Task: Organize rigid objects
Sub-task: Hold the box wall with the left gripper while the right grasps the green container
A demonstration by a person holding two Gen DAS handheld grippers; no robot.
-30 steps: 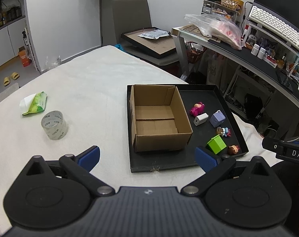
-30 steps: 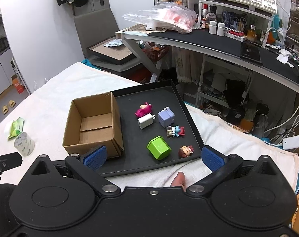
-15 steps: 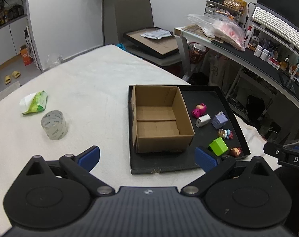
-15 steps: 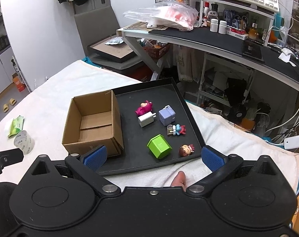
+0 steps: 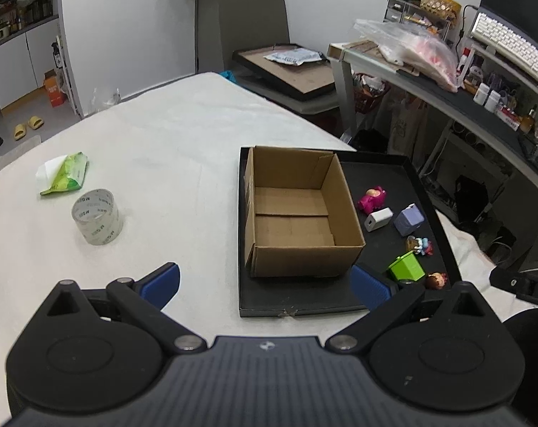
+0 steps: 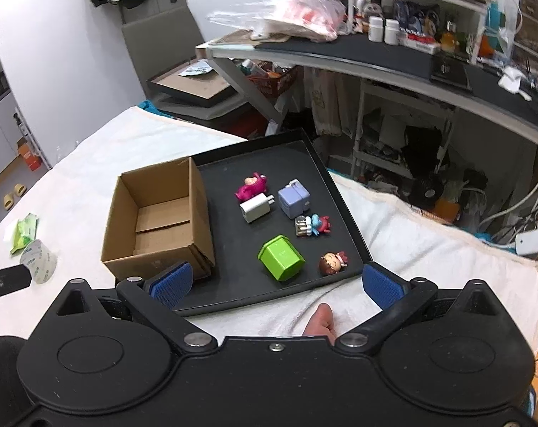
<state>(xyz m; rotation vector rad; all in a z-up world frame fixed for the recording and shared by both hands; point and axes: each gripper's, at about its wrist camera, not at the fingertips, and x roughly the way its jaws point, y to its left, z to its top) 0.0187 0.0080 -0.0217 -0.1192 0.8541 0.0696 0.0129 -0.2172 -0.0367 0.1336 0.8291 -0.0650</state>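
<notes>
A black tray [image 6: 340,192] [image 5: 290,307] lies on the white table. An empty open cardboard box [image 6: 155,220] [image 5: 297,213] stands in its left half. Right of the box lie a pink figure [image 6: 251,186] [image 5: 372,199], a white charger [image 6: 256,208] [image 5: 377,219], a lilac cube [image 6: 294,198] [image 5: 409,219], a small blue-red figure [image 6: 313,226] [image 5: 420,245], a green block [image 6: 281,258] [image 5: 406,268] and a brown-haired doll head [image 6: 333,262] [image 5: 436,280]. My right gripper [image 6: 274,284] is open and empty above the tray's near edge. My left gripper [image 5: 265,283] is open and empty before the box.
A clear tape roll [image 5: 97,221] [image 6: 39,261] and a green wipes pack [image 5: 64,174] [image 6: 23,236] lie on the table's left part. A cluttered desk [image 6: 393,60] and a grey chair [image 5: 254,17] stand behind the table.
Both grippers have drifted slightly nearer the tray, and the right view has tilted down toward the toys. Nothing on the table has moved. Both stay open.
</notes>
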